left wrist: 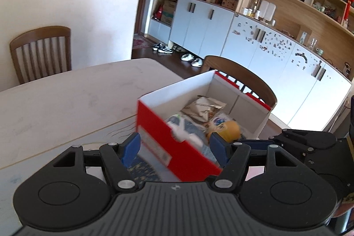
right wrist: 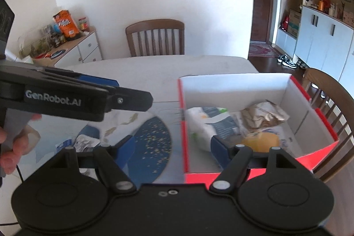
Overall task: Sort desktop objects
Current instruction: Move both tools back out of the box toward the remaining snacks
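A red cardboard box with white interior [right wrist: 287, 90] sits on the pale table [right wrist: 154, 72], holding light, crinkly snack packets. Both grippers, left [left wrist: 174, 147] and right [right wrist: 172, 147], gape wide, empty; a stiff box wall likely offers the best hold.

The box [right wrist: 243, 90] stands on the bench [right wrist: 143, 72] at its right side. In it lie a snack bag [right wrist: 263, 116], a pouch [right wrist: 208, 123] and a round fruit [right wrist: 261, 142]. A chair [right wrist: 154, 37] stands behind the bench.
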Demonstrator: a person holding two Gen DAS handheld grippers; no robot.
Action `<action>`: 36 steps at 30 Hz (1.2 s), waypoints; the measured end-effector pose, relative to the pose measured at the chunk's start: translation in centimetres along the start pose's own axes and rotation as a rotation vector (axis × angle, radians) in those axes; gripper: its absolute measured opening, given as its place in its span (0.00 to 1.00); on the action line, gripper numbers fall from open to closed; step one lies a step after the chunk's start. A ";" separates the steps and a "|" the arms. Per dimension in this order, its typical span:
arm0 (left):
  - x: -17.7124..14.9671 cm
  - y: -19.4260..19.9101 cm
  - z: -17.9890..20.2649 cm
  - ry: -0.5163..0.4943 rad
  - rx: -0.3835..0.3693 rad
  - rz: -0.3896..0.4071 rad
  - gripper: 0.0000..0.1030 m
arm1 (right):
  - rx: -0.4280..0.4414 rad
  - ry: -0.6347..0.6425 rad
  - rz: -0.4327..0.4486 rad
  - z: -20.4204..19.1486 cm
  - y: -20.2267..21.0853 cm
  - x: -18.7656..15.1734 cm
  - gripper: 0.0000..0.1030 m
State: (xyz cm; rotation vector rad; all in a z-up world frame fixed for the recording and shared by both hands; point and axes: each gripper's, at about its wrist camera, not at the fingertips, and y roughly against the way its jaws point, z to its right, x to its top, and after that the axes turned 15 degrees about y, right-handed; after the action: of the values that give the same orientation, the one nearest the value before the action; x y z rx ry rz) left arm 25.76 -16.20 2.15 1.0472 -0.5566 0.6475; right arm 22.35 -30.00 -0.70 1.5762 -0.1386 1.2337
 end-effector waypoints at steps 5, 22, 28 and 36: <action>-0.9 1.6 -3.2 0.050 0.038 0.000 0.68 | 0.004 0.010 -0.019 -1.8 -1.4 0.3 0.73; -4.9 3.4 -12.8 0.213 0.307 0.004 0.88 | 0.080 0.086 -0.056 -8.1 -6.2 0.5 0.73; -6.5 2.9 -14.9 0.251 0.392 -0.011 0.96 | 0.091 0.098 -0.069 -9.1 -6.9 0.1 0.73; -8.9 1.3 -15.9 0.231 0.470 -0.035 0.96 | 0.101 0.110 -0.097 -9.6 -7.2 -0.6 0.73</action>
State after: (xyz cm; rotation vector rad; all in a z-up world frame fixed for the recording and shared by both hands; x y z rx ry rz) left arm 20.49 -3.23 -9.56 1.3934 -0.1833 0.8798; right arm 20.65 -19.87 -7.01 1.5780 0.0712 1.2641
